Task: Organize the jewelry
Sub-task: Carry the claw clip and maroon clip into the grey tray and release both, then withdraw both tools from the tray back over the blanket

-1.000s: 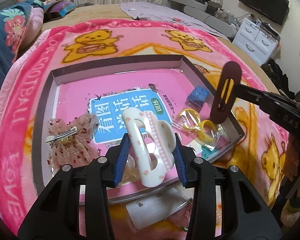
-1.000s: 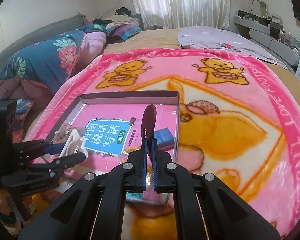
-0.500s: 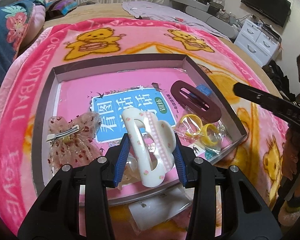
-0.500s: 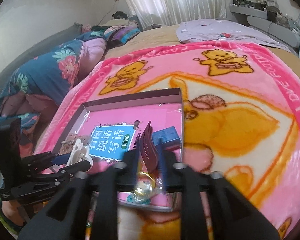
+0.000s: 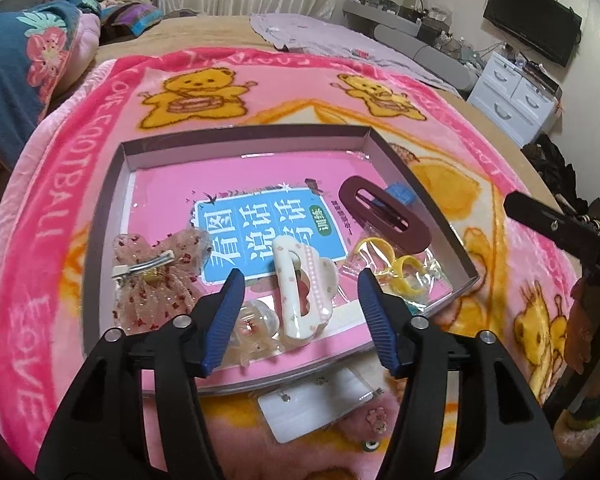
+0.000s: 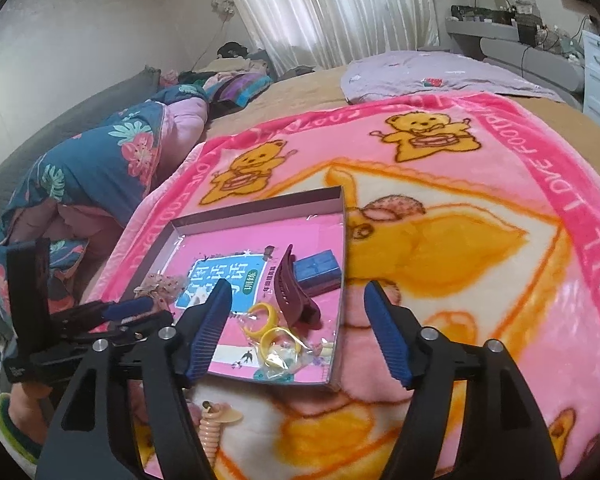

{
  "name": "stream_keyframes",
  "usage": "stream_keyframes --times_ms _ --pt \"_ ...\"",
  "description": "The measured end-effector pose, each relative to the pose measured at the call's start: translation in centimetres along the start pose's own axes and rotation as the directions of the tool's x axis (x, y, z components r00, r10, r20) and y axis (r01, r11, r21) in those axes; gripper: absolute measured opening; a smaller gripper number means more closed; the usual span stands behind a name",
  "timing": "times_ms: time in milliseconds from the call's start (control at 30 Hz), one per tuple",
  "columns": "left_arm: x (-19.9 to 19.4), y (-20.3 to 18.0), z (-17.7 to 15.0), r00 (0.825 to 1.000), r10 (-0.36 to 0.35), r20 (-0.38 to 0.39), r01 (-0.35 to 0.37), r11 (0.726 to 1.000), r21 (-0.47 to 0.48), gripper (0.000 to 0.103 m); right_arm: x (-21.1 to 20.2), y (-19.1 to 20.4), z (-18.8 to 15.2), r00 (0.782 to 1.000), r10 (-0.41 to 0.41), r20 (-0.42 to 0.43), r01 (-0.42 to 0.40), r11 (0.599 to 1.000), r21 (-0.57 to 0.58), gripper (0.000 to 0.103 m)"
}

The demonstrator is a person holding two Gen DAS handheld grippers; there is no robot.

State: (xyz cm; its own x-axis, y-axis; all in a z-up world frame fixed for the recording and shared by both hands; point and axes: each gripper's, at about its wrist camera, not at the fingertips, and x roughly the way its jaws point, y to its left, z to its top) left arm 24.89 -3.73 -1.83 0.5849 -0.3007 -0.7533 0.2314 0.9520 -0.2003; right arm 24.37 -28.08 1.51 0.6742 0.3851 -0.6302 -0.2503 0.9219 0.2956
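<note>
A shallow box (image 5: pixel 104 216) (image 6: pixel 260 208) lies on a pink bear blanket. In it lie a white hair claw (image 5: pixel 300 288), a maroon hair clip (image 5: pixel 384 212) (image 6: pixel 292 292), a sparkly bow clip (image 5: pixel 156 276), yellow rings in a clear bag (image 5: pixel 396 268) (image 6: pixel 276 336), a blue box (image 5: pixel 400 194) (image 6: pixel 318 270) and a clear ornament (image 5: pixel 252 328). My left gripper (image 5: pixel 300 320) is open, fingers either side of the white claw. My right gripper (image 6: pixel 298 332) is open and empty above the box's near right corner.
A white card with small studs (image 5: pixel 320 404) lies on the blanket in front of the box. A peach spiral hair tie (image 6: pixel 214 424) lies near the right gripper. Pillows and bedding lie at the left; a white dresser (image 5: pixel 516 96) stands at the right.
The right gripper opened and dropped the maroon clip into the box, then drew back. The left gripper opened and the white claw now lies in the box.
</note>
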Motion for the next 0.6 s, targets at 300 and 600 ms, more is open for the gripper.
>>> stream_keyframes --times_ms 300,600 --pt "-2.8 0.9 0.9 0.998 0.011 0.057 -0.009 0.999 -0.052 0.083 -1.3 1.1 -0.2 0.999 -0.021 0.039 0.023 0.999 -0.049 0.087" --pt "-6.0 2.2 1.1 0.992 0.052 0.114 -0.041 0.994 -0.1 0.093 -2.9 2.0 -0.3 0.995 -0.035 0.09 0.042 0.996 -0.073 0.094"
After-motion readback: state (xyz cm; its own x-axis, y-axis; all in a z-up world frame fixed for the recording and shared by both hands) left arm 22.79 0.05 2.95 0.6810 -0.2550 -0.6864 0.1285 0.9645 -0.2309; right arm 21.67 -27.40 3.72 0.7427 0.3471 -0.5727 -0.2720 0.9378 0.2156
